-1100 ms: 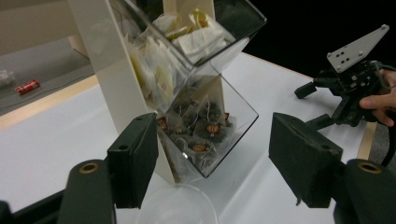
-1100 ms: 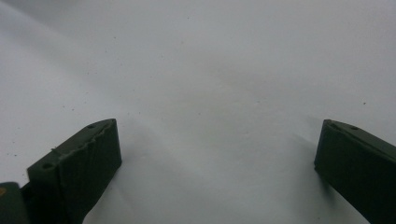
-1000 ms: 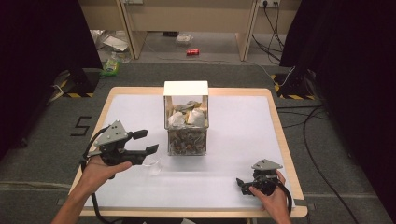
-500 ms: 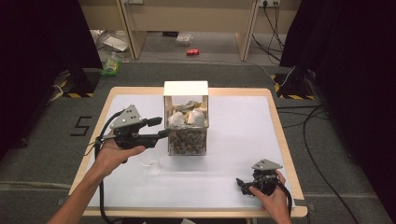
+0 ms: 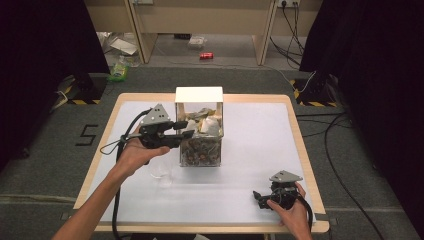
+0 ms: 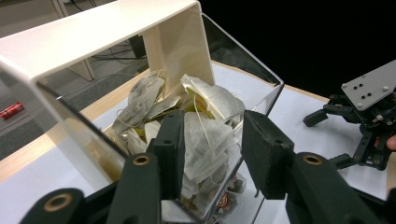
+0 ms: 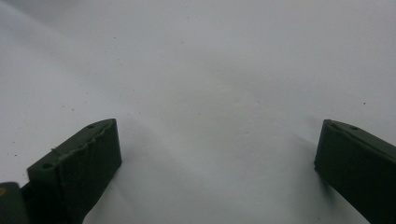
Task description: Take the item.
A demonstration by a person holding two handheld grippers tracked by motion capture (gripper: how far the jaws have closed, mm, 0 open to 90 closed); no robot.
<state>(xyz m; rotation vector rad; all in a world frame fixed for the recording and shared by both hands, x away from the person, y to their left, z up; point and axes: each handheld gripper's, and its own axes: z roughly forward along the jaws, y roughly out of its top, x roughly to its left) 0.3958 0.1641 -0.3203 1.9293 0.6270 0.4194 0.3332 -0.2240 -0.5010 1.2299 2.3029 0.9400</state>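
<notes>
From the high view, one clear box (image 5: 199,131) with a white lid stands near the far middle of the table (image 5: 250,200), with bare white surface open all round it, widest toward the near edge. The left gripper (image 5: 186,131) is at the box's left wall, up by its rim. A small clear cup (image 5: 161,171) sits near the box's left front corner. The right gripper (image 5: 259,198) rests well apart, by the near right edge.

In the left gripper view, the jaws have just been closing around a white tea bag (image 6: 205,140) on top of the heap in the box, one jaw on each side; whether they pinch it cannot be told.

In the right gripper view, the jaws stand wide over bare table, released.

No readable writing.
</notes>
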